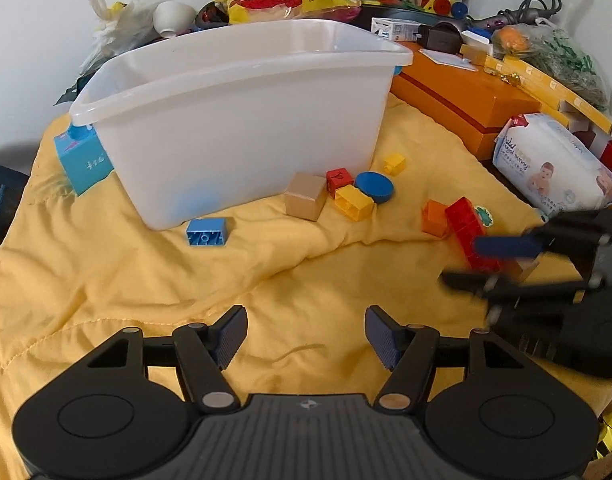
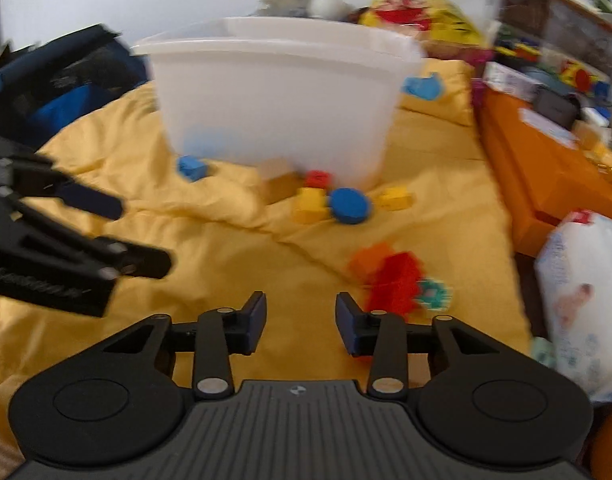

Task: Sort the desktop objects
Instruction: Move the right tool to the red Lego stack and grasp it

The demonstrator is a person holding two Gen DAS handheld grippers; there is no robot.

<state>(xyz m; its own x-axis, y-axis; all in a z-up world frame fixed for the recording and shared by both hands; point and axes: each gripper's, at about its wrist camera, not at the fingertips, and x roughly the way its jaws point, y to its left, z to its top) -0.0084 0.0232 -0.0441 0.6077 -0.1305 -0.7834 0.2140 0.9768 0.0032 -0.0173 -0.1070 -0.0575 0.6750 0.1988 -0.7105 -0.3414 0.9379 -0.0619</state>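
Note:
Loose toy blocks lie on a yellow cloth (image 1: 185, 280) before a white plastic bin (image 1: 241, 120): a blue brick (image 1: 207, 233), a wooden cube (image 1: 306, 196), a red cube (image 1: 340, 178), a yellow brick (image 1: 354, 202), a blue disc (image 1: 374, 187), a small yellow brick (image 1: 394, 163), an orange brick (image 1: 436, 218) and a red brick (image 1: 466, 224). My left gripper (image 1: 306, 332) hovers open over bare cloth, short of the blocks. My right gripper (image 2: 301, 316) is open with nothing between its pads. The red brick (image 2: 394, 284) lies just ahead of its right finger.
A blue box (image 1: 81, 160) leans at the bin's left corner. An orange box (image 1: 466, 100) and a pack of wipes (image 1: 554, 168) border the cloth on the right. Bags, toys and cables pile up behind the bin. The right wrist view is blurred.

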